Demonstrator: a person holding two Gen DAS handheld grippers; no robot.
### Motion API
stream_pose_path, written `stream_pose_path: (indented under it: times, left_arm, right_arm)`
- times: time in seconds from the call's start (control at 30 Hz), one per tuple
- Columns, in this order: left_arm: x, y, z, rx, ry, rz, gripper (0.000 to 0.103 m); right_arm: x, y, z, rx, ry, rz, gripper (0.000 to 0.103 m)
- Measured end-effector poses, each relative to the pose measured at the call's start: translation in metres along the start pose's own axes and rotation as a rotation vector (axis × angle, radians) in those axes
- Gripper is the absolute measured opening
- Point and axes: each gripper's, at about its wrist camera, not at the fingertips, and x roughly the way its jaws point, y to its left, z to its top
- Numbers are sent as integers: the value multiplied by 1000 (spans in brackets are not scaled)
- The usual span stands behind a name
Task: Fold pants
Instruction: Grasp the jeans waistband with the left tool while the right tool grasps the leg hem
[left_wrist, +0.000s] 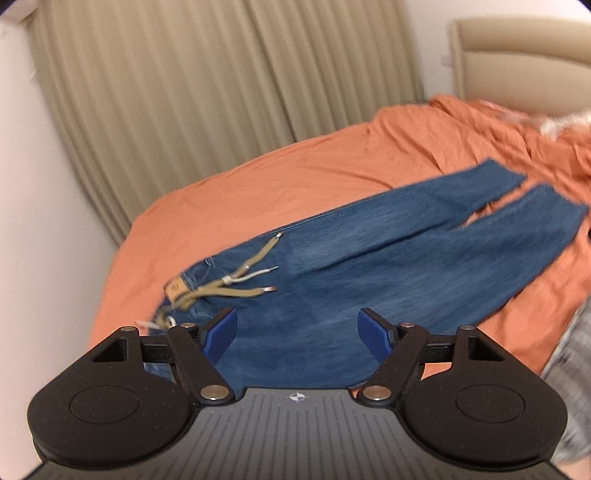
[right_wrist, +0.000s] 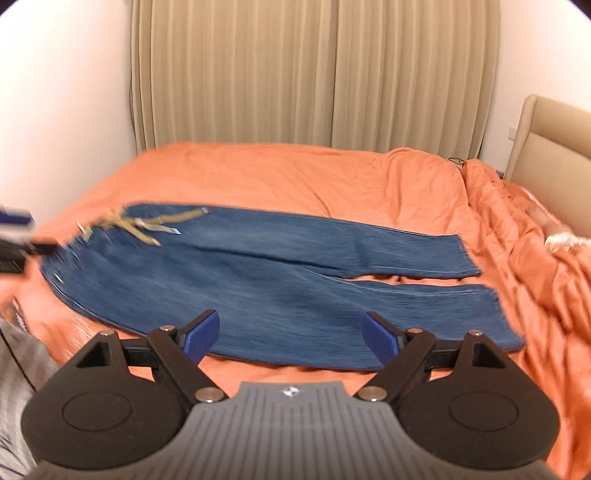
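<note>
The blue jeans (right_wrist: 266, 280) lie spread flat on the orange bed sheet (right_wrist: 295, 173), unfolded, with both legs laid out side by side. In the right wrist view the waistband sits toward 9 o'clock and the two hems reach toward 3 o'clock, a narrow wedge of sheet showing between the legs near the cuffs. A tan drawstring (right_wrist: 144, 223) with metal-tipped ends is scattered across the denim at the waist, around 10 o'clock. The near long edge of the jeans curves just ahead of the right gripper (right_wrist: 286, 334), whose blue-padded fingers stand wide apart with nothing between them; they hang over that edge, and whether they touch the cloth cannot be told.

In the left wrist view the jeans (left_wrist: 369, 266) run from the waist at 8 o'clock up to the hems at 2 o'clock. The left gripper (left_wrist: 297, 334) is likewise spread wide and grasps nothing, poised over the seat and waist area.

Bare sheet stretches beyond the far edge of the jeans, toward 12 o'clock, up to the beige curtains (right_wrist: 314, 74). Past the hems, at 3 o'clock, the sheet is bunched into rumpled folds (right_wrist: 517, 229) before a padded headboard (right_wrist: 550, 147). The left gripper shows blurred at 9 o'clock in the right wrist view.
</note>
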Motion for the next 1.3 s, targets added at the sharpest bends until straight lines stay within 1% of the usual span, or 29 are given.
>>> stream_pose_path:
  times: [0.07,0.13,0.17,0.2,0.23,0.27,0.33,0.37,0.43,0.5,0.53,0.57,0.63,0.7,0.73,0.8,0.87,0.9,0.93,0.97,1.0,1.03,1.1,1.17,1.23,1.3]
  left_arm:
    - [7,15,-2,67,11,-30,84]
    - [16,29,-7,147,30,-72,84]
    - [22,34,-11,204,48,-84,84]
    - [30,38,-15,262,74,-88,83]
    - [40,42,-21,319,109,-81,82]
    - [50,44,-29,380,147,-74,81]
    - [73,47,-45,458,224,-75,81]
    - [86,48,-56,484,256,-86,81]
    - [107,48,-74,517,298,-108,81]
    - [123,40,-93,600,327,-143,81]
    - [130,34,-102,650,337,-149,81]
    - [135,28,-111,695,346,-149,81]
    - [146,21,-122,763,348,-142,81]
    - [153,15,-129,792,337,-114,81]
    - [155,12,-129,796,328,-99,81]
    - [156,9,-131,797,307,-78,72]
    - [156,5,-132,791,300,-73,44]
    - [153,3,-131,790,288,-64,39]
    - [152,3,-129,785,279,-50,30]
    - [149,3,-128,767,276,-39,23]
    - [145,3,-124,739,273,-28,20]
    - [140,3,-119,703,264,-12,14]
    - [131,9,-104,617,232,26,12]
    - [120,18,-87,519,201,55,11]
    - [113,27,-69,435,179,82,11]
    - [107,37,-54,351,173,98,11]
  right_arm:
    - [13,-15,0,-28,27,-24,81]
    - [25,-32,-1,-47,37,-23,80]
    - [31,-40,-2,-63,42,-16,76]
    - [37,-48,-3,-81,42,-15,67]
    - [43,-55,-4,-94,39,-36,64]
    - [50,-62,-5,-102,43,-63,59]
    - [66,-77,-4,-103,71,-112,45]
    - [73,-84,-4,-100,80,-116,35]
    - [90,-98,-4,-96,105,-117,33]
    - [107,-107,-4,-102,131,-104,34]
    - [115,-111,-5,-111,145,-98,36]
    - [124,-114,-5,-125,160,-98,38]
    - [136,-120,-8,-157,175,-88,37]
    - [146,-125,-12,-193,189,-65,37]
    - [150,-128,-14,-209,204,-58,37]
    - [156,-132,-19,-255,232,-60,37]
    - [162,-138,-24,-310,263,-72,37]
    - [165,-142,-26,-328,288,-75,36]
    - [167,-147,-29,-341,316,-76,36]
    - [169,-152,-31,-350,342,-75,32]
    - [170,-156,-34,-369,360,-72,29]
    - [171,-159,-39,-402,373,-72,29]
    - [174,-165,-49,-482,400,-78,29]
    - [177,-174,-58,-526,430,-89,29]
    - [177,-183,-66,-559,440,-98,29]
    - [177,-190,-73,-592,430,-120,30]
